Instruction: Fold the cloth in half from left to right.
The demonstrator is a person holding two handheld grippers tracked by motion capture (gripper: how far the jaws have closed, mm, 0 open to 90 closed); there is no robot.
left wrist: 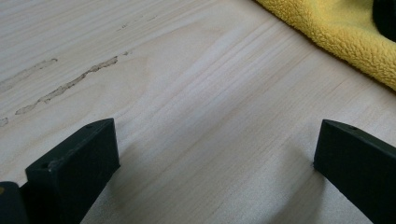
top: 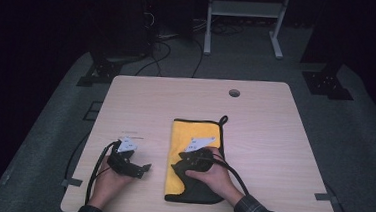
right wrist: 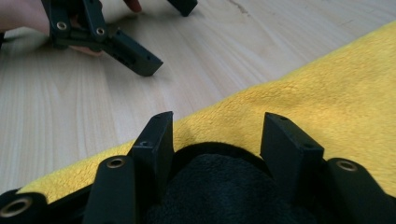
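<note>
A cloth, yellow (top: 196, 136) on one face and black on the other, lies folded on the wooden table (top: 260, 116) near the front middle. My right gripper (top: 178, 166) rests over its near black part, pointing left. In the right gripper view its jaws (right wrist: 218, 121) stand apart on either side of a raised black fold (right wrist: 219, 186), pads not pressing it, with yellow cloth (right wrist: 327, 93) beyond. My left gripper (top: 139, 169) lies low on bare wood to the cloth's left, open and empty (left wrist: 217, 135), with the yellow cloth edge (left wrist: 336, 32) ahead at its right.
A round cable hole (top: 234, 92) sits near the table's far edge. A white metal stand (top: 245, 10) and loose cables (top: 165, 49) are on the dark floor behind. The left gripper (right wrist: 166, 35) faces the right one across a strip of bare wood.
</note>
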